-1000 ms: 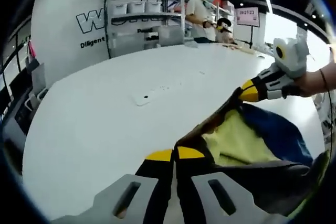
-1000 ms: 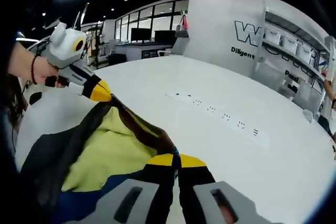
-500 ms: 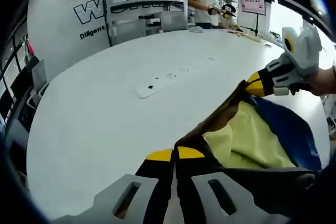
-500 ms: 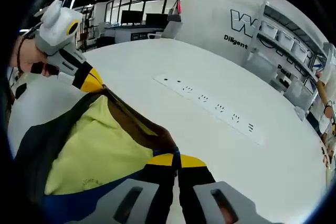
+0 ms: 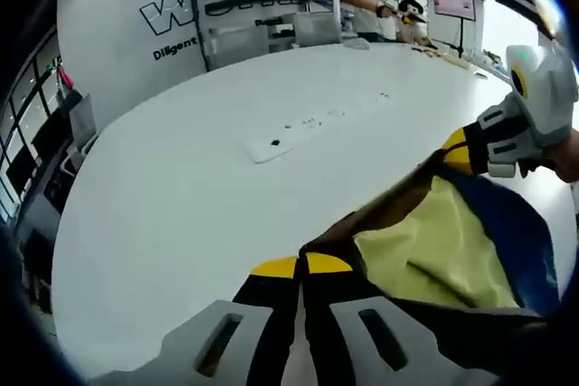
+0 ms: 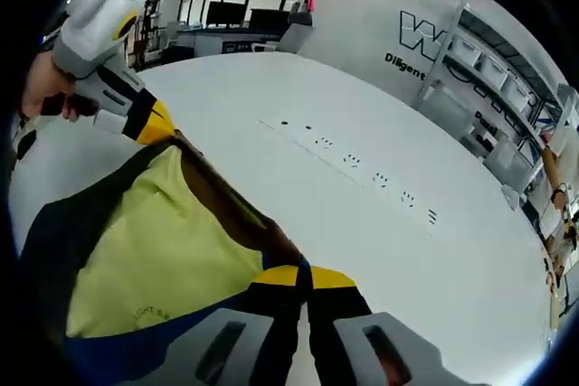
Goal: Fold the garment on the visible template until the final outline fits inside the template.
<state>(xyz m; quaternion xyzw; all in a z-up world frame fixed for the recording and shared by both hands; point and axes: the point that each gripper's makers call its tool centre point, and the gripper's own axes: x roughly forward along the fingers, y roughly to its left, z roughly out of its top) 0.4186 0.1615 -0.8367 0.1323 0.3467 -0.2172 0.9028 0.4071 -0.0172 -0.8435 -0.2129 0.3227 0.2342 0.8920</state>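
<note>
- While both grippers stay clamped on the garment, its dark edge has drawn tauter between left gripper and right gripper.
- Garment hangs lifted above the white table; folding remains incomplete.

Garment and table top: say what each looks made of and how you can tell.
Garment: soft woven or knit fabric, matte; it sags and creases between the left gripper and right gripper, with a yellow lining, dark outer and blue panel. The exact fibre is unclear.
Table top: hard, smooth white surface, faintly glossy, possibly laminate.
</note>
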